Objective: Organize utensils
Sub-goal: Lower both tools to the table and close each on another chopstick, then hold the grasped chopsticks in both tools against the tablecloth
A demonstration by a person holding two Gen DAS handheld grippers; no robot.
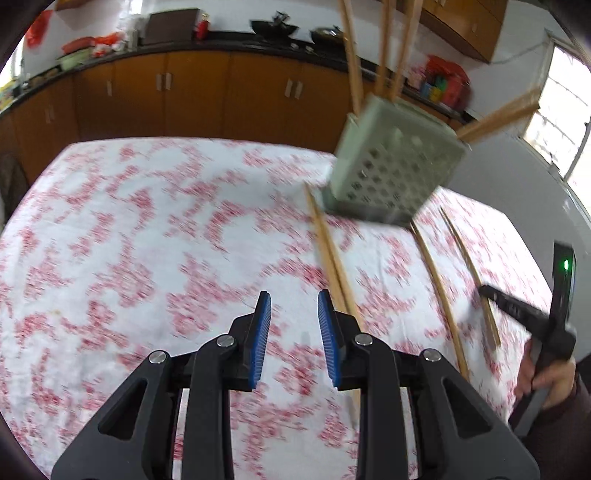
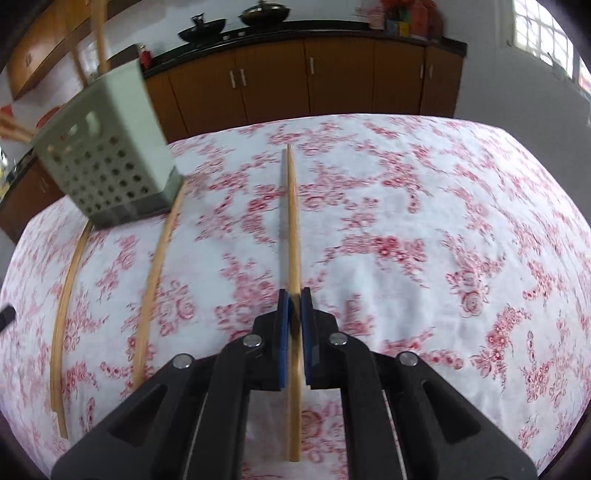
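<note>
A pale green perforated utensil holder stands on the floral tablecloth with several wooden chopsticks upright in it; it also shows in the right wrist view. Loose chopsticks lie on the cloth: two by the left gripper, one further right. My left gripper is open and empty above the cloth. My right gripper is shut on a wooden chopstick that points forward; this gripper also shows in the left wrist view. Two more chopsticks lie to its left.
The table carries a white cloth with red flowers. Behind it run brown cabinets under a black counter with woks and red bags. A window is at the right.
</note>
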